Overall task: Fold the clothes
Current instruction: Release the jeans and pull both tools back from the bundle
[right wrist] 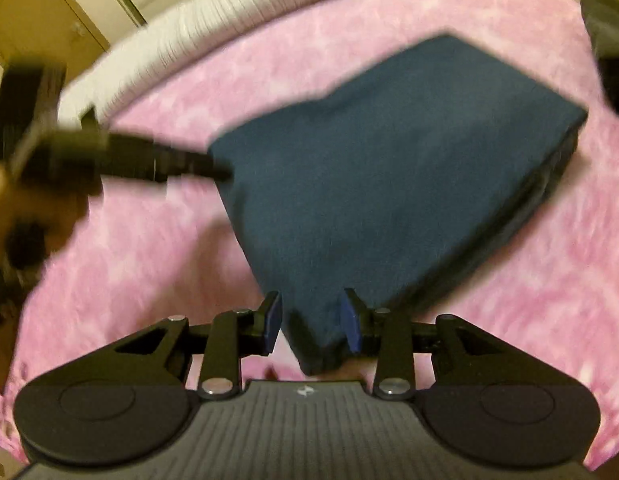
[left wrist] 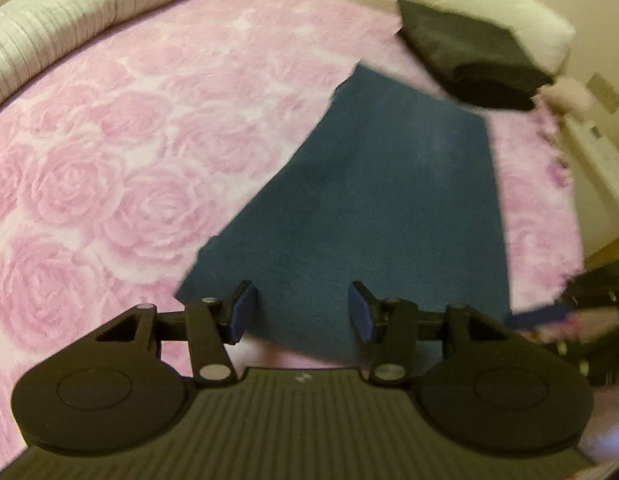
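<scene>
A folded dark blue garment (left wrist: 369, 200) lies flat on the pink rose-pattern blanket (left wrist: 129, 160). My left gripper (left wrist: 302, 310) hovers over its near edge, jaws apart, pads clear of the cloth. In the right wrist view the same garment (right wrist: 389, 180) shows its thick folded edge on the right. Its near corner sits between the jaws of my right gripper (right wrist: 311, 320), which stand apart with a gap at the left pad. The left gripper (right wrist: 217, 168) appears there as a blur at the garment's left corner.
A stack of dark folded clothes (left wrist: 469, 56) rests against a white pillow (left wrist: 489, 0) at the far right. A white quilted cover (left wrist: 49, 28) runs along the bed's far edge. A wooden cabinet (right wrist: 49, 8) stands beyond the bed.
</scene>
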